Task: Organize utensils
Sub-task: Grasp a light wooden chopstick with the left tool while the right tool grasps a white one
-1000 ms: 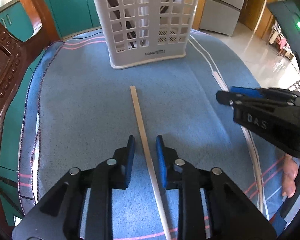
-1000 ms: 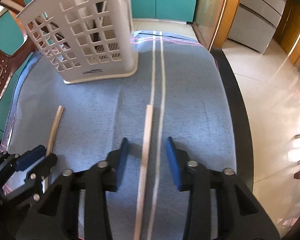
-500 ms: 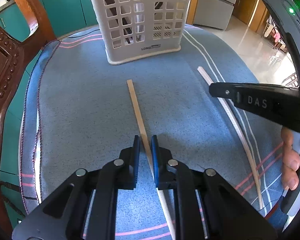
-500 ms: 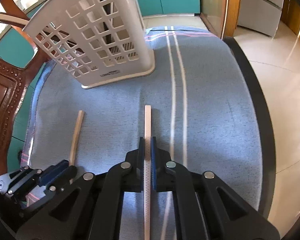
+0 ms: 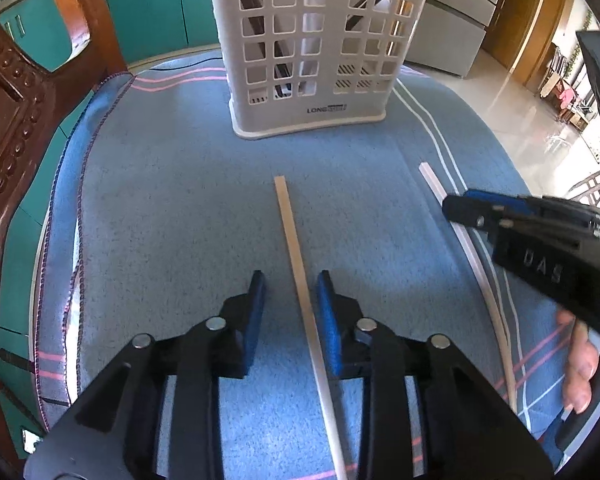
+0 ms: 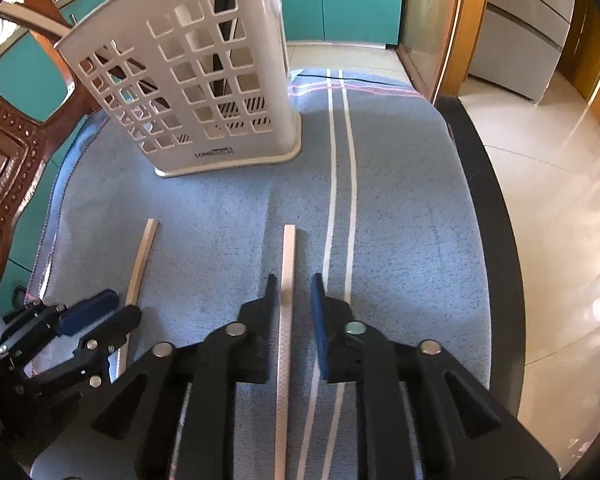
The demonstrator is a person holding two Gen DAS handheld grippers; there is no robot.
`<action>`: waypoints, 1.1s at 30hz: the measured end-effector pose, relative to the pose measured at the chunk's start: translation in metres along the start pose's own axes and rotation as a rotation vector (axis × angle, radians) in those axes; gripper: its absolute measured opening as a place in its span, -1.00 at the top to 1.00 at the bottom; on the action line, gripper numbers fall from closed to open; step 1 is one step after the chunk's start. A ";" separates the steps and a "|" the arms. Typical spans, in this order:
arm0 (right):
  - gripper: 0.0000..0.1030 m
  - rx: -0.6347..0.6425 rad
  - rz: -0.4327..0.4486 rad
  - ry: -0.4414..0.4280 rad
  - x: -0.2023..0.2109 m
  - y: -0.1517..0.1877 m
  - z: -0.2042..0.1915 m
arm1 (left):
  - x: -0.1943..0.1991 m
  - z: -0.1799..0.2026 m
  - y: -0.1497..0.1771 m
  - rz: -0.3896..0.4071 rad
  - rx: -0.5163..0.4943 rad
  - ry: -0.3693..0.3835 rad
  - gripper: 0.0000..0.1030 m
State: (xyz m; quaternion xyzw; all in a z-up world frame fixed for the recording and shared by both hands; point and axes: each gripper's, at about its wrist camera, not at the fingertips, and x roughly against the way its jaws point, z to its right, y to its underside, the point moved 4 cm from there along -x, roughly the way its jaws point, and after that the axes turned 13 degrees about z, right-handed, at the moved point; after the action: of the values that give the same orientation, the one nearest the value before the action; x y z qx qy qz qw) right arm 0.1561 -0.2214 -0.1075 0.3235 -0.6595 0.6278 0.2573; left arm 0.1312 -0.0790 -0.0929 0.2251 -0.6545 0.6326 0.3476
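**Both jaws spread, a chopstick lying between each pair**

Container first: the white slotted basket (image 5: 312,52) stands upright at the far end of the desk on the blue cloth (image 5: 172,208). Thru the slots you see dark slanted items inside; can't tell what they are.

Your left gripper (image 5: 290,296) has its jaws spread, w/ the left chopstick (image 5: 290,224) flat on the cloth between them, closer to the right pad, tip pointing at the basket. Your right gripper (image 6: 296,296) is also spread, w/ the right chopstick (image 6: 288,264) lying between the pads, nearer the left one, just beside the cloth's white stripes (image 6: 342,184).

Around: a carved wooden chair (image 5: 8,112) at the left edge. No object sits between the chopstick tips and the basket.
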 end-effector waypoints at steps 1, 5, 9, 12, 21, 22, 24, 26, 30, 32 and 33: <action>0.60 0.003 -0.008 0.004 -0.002 0.001 0.000 | -0.001 0.002 0.000 0.001 -0.005 -0.004 0.35; 0.58 0.001 -0.017 0.002 -0.005 0.006 0.002 | -0.002 0.007 -0.002 0.000 -0.010 -0.018 0.27; 0.49 0.001 -0.016 -0.014 -0.004 0.009 0.005 | -0.003 0.006 -0.001 0.002 -0.011 -0.023 0.20; 0.36 0.009 -0.017 -0.016 -0.004 0.010 0.002 | -0.004 0.003 -0.001 0.004 -0.004 -0.034 0.03; 0.19 0.014 -0.010 -0.001 -0.007 0.010 -0.012 | -0.002 -0.001 0.002 0.002 -0.005 -0.029 -0.04; 0.19 0.023 -0.008 0.002 -0.007 0.011 -0.013 | -0.002 -0.002 0.002 0.002 -0.005 -0.029 -0.04; 0.19 0.048 0.002 0.011 -0.006 0.013 -0.016 | -0.002 -0.003 0.002 0.001 -0.006 -0.031 -0.04; 0.19 0.064 0.005 0.020 -0.007 0.013 -0.019 | -0.002 -0.003 0.003 0.000 -0.006 -0.038 -0.09; 0.19 0.072 0.007 0.026 -0.008 0.016 -0.025 | -0.002 -0.004 0.003 -0.001 0.000 -0.043 -0.12; 0.19 0.072 0.007 0.027 -0.008 0.016 -0.025 | -0.002 -0.005 0.003 -0.001 0.000 -0.046 -0.16; 0.19 0.073 0.008 0.027 -0.007 0.015 -0.022 | -0.003 -0.006 0.003 -0.001 0.000 -0.048 -0.17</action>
State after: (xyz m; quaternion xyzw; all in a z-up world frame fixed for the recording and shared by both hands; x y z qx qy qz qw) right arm 0.1482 -0.1983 -0.1209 0.3217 -0.6339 0.6568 0.2515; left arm 0.1319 -0.0735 -0.0969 0.2403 -0.6626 0.6269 0.3321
